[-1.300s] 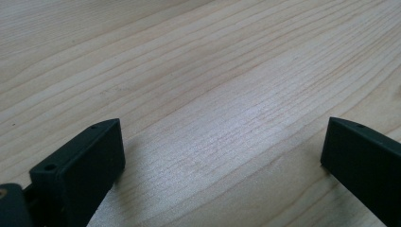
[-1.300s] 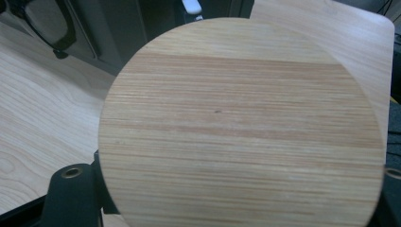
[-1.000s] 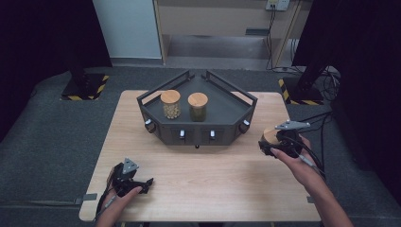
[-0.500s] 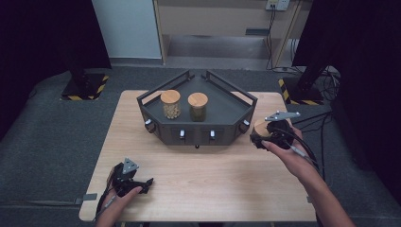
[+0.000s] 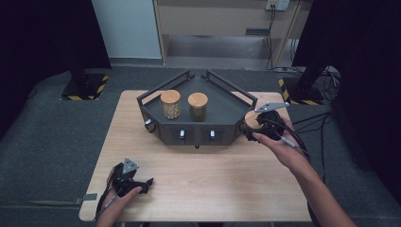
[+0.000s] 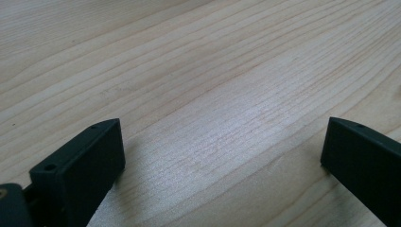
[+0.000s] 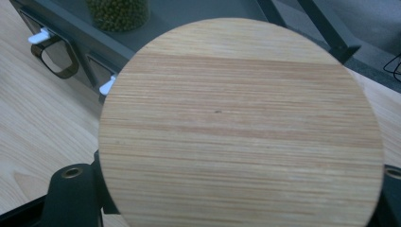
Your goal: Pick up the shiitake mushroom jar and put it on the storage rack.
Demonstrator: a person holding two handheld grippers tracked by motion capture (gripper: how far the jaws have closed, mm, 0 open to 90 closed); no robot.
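Holding a wood-lidded jar [image 7: 241, 127], right claw [image 5: 253, 128], beside tray [image 5: 227, 109] bearing two filled jars [image 5: 170, 104].

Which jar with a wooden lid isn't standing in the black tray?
The third jar, gripped in the right gripper beside the tray. The pale-filled jar and green-filled jar stand inside it.

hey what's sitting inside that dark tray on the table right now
Two wooden-lidded glass jars stand inside the dark tray: the left jar holds pale contents, the right jar greenish ones. The tray floor under them is covered. A third lidded jar is outside, in the right hand-held gripper.
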